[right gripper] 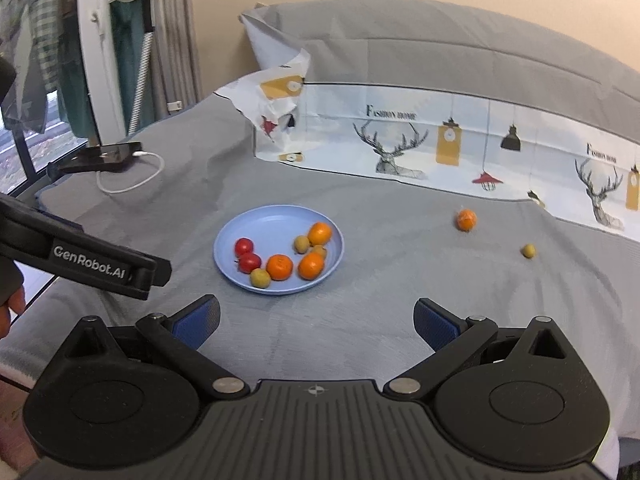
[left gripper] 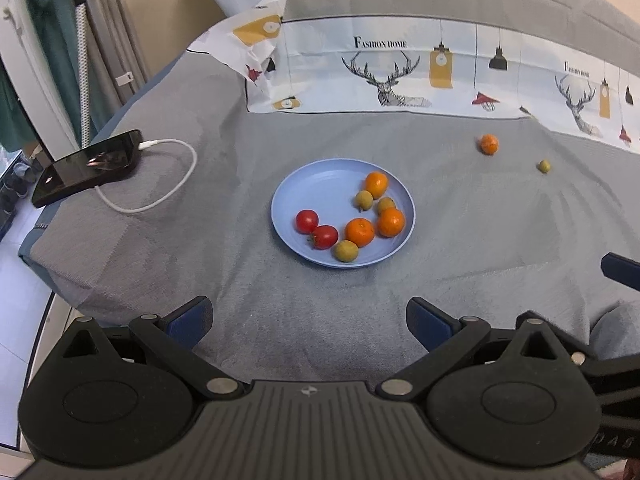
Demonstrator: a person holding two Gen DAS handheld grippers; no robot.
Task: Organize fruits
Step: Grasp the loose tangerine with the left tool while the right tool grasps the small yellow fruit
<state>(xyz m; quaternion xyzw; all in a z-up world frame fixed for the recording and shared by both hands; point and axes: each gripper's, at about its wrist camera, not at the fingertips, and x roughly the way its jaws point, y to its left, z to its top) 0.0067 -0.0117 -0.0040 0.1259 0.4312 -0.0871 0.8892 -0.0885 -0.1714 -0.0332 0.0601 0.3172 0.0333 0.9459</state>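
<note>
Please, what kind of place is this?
Probably a bedroom: the plate of fruit sits on a grey bedspread, with a pillow behind and clothes hanging beside a window.

Your round yellow-green fruit (right gripper: pixel 319 251) hides mostly behind the orange tangerine (right gripper: pixel 311 266); the loose orange tangerine (left gripper: pixel 489 144) is blurred; the black smartphone (right gripper: pixel 96 158) shows only edge-on.

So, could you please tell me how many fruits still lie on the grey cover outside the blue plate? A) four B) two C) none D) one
B: an orange and a small green fruit sit on the grey cover, to the right of the blue plate.
</note>
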